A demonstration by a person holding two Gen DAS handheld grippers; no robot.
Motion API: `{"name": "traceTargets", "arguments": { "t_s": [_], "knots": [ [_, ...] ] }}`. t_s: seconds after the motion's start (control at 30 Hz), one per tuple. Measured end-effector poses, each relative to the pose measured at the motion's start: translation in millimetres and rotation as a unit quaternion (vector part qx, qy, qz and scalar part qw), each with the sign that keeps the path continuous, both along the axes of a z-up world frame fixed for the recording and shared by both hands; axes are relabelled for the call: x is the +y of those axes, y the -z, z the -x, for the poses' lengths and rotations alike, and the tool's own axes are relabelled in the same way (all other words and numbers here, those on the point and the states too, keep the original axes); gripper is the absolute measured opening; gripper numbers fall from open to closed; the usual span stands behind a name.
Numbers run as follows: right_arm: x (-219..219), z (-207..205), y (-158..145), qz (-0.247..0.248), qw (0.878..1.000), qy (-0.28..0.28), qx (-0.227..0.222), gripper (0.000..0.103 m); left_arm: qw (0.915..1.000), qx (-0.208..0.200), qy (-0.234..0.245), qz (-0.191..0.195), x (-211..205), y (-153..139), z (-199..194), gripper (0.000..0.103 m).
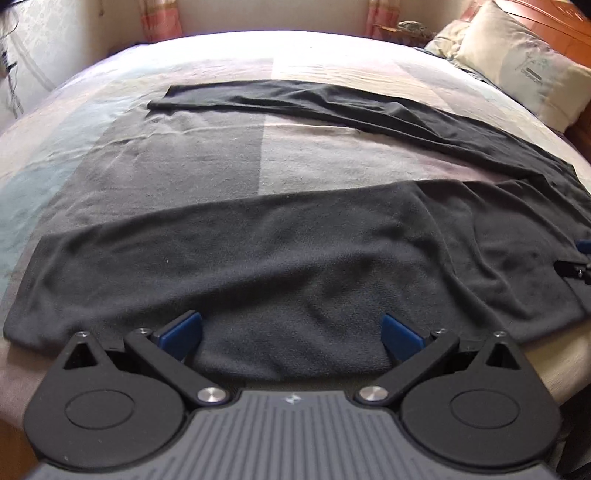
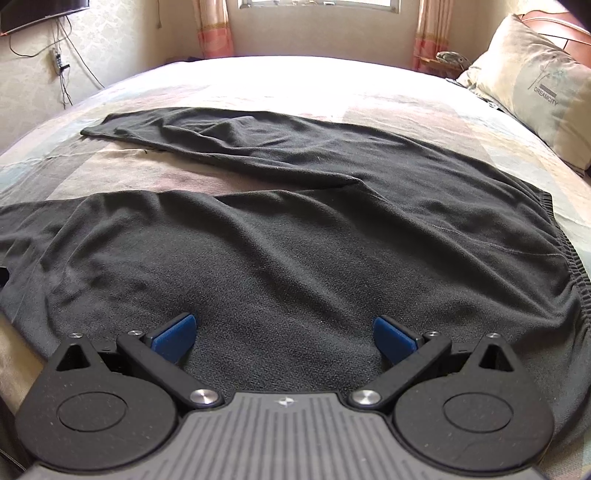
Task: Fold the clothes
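One garment is present: a pair of black fleece trousers (image 1: 295,258) laid flat on a bed with a pastel patchwork cover (image 1: 184,155). Its two legs are spread apart in a V, the near leg running along the bed's front edge, the far leg (image 1: 295,99) angled across the middle of the cover; bare cover shows between them. The gathered elastic waistband (image 2: 561,251) lies at the right side, near one cream printed pillow (image 2: 535,85) at the headboard end.

Two grippers are in view. The left gripper (image 1: 291,332) sits low over the near leg, its two blue fingertip pads (image 1: 181,330) set wide apart with nothing between them but the cloth beneath. The right gripper (image 2: 283,332) sits low over the seat area just inside the waistband, its two blue pads (image 2: 173,334) likewise spread wide and holding nothing. Whether either pair touches the fabric cannot be told.

One window with two pink curtains (image 2: 214,26) stands beyond the bed.
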State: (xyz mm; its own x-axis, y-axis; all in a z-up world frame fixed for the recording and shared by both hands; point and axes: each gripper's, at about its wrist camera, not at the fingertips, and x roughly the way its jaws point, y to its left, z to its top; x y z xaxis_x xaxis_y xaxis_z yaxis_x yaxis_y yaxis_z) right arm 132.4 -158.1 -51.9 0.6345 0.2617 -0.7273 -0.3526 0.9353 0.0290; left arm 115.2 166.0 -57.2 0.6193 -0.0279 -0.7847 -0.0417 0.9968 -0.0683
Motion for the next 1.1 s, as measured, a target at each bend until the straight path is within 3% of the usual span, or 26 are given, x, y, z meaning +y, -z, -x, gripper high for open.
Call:
{"name": "traceTargets", "arguments": {
  "t_s": [0.23, 0.4, 0.5, 0.63, 0.73, 0.83, 1.1],
  "knots": [
    [-3, 1, -1, -0.007, 1.0, -0.011, -0.003, 0.103, 0.999, 0.0, 0.033, -0.03, -41, -16, -17, 0.102],
    [-15, -1, -16, -0.01, 1.0, -0.011, 0.002, 0.103, 0.9962, -0.016, 0.084, -0.015, -102, -26, -44, 0.102],
    [-30, 1, -24, -0.004, 1.0, 0.001, -0.015, 0.103, 0.9938, -0.013, 0.11, -0.011, -142, -20, -57, 0.102],
    [-57, -6, -19, -0.021, 0.999, 0.037, 0.007, 0.103, 0.9909, 0.017, 0.132, 0.021, -179, 0, -64, 0.102],
    [-71, -7, -10, -0.033, 0.998, 0.051, 0.027, 0.103, 0.9872, 0.052, 0.151, 0.006, -198, 17, -63, 0.102],
    [-81, -3, -5, -0.052, 0.997, 0.045, 0.019, 0.103, 0.9866, 0.057, 0.152, -0.019, -207, 22, -57, 0.102],
    [-92, 0, -2, -0.08, 0.996, 0.031, 0.015, 0.103, 0.9893, 0.078, 0.12, -0.028, -213, 15, -55, 0.102]
  ]
}}
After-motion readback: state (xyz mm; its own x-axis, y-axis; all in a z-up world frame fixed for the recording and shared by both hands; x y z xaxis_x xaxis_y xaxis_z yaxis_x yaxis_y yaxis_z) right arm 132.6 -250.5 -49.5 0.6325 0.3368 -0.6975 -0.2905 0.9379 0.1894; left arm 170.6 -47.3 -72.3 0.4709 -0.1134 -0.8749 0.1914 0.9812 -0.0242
